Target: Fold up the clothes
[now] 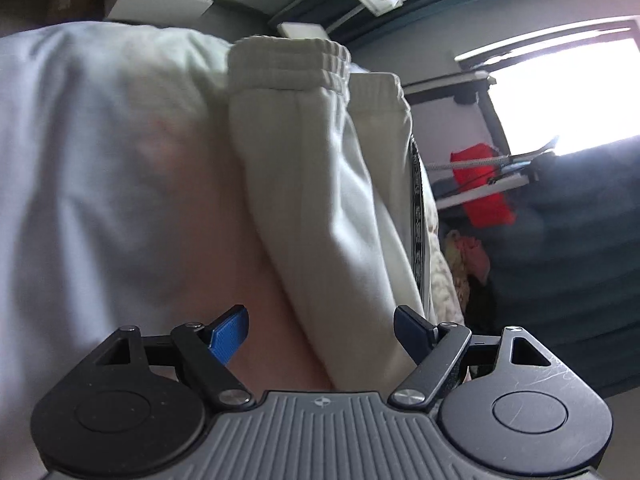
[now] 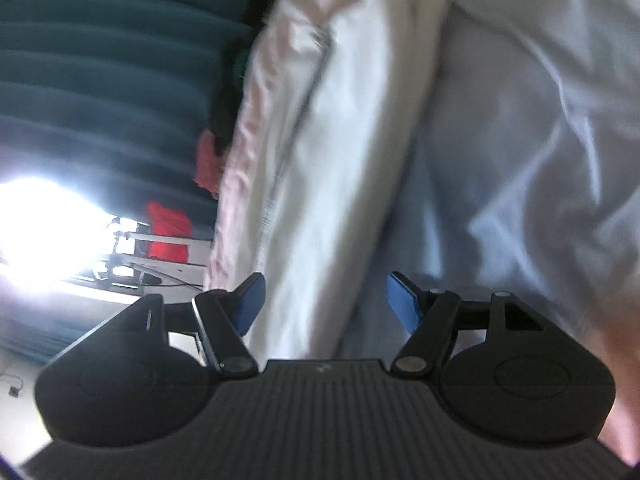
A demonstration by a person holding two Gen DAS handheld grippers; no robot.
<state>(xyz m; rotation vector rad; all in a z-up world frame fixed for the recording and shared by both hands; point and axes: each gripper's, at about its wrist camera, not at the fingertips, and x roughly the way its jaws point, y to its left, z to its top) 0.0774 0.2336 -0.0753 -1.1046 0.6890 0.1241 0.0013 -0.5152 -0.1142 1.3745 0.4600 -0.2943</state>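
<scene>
Both grippers, left (image 1: 322,334) and right (image 2: 324,302), hang released around cream trousers (image 1: 320,184). Closing here might pinch the pale sheet (image 1: 80,160) underneath too.

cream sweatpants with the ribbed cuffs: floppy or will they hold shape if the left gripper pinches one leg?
Likely floppy: the cream sweatpants drape in soft folds, so a one-leg pinch by the open left gripper would probably let the rest sag. The ribbed cuffs look thicker, likely a firmer grip point. The fabric looks matte, so probably not slippery.
</scene>
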